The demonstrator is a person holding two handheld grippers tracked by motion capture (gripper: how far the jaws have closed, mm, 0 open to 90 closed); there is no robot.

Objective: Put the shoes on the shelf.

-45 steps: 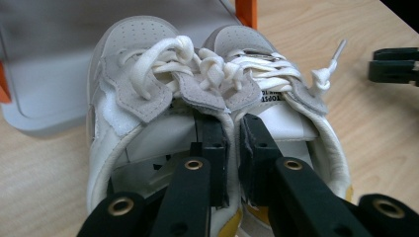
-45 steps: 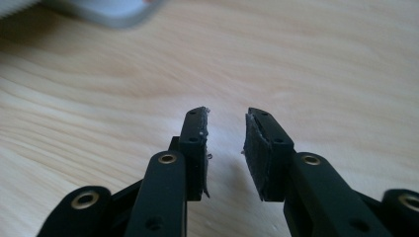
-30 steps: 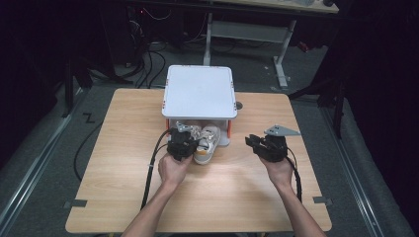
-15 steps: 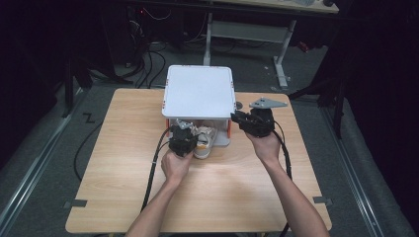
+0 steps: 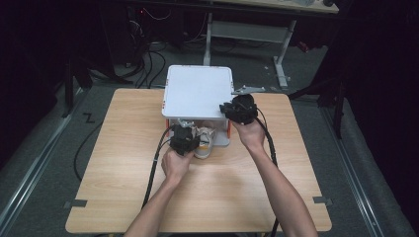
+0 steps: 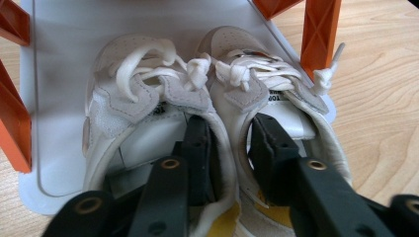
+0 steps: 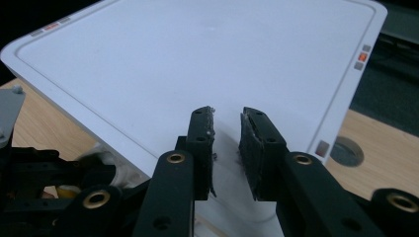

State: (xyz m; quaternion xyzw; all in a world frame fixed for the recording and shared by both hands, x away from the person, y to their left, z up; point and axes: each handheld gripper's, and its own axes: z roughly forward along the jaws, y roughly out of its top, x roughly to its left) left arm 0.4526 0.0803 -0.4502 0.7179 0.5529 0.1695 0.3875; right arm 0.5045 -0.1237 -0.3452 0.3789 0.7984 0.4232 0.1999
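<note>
A pair of white lace-up shoes (image 6: 133, 98) stands on the lower shelf (image 6: 64, 59) of a white two-level rack with orange posts (image 6: 321, 29). In the high view the shoes (image 5: 206, 142) poke out from under the rack's top panel (image 5: 197, 91). My left gripper (image 6: 230, 131) has one jaw inside each shoe, with the two neighbouring collars between them. Its jaws have just been opening and the pads look eased off the collars. My left gripper (image 5: 188, 132) sits at the rack's front. My right gripper (image 7: 227, 116) hovers over the top panel (image 7: 197, 54), slightly parted, with nothing between its jaws. It is at the panel's right front corner (image 5: 225, 107).
The rack stands at the far middle of a wooden table (image 5: 123, 187). Cables (image 5: 153, 173) trail from both grippers toward the near edge. A round cable hole (image 7: 346, 150) lies in the tabletop beyond the rack. Desk legs and cords stand on the dark floor behind.
My right gripper has swung from the table's right side up and left to the rack's top panel. The left hand has stayed at the shoes.
</note>
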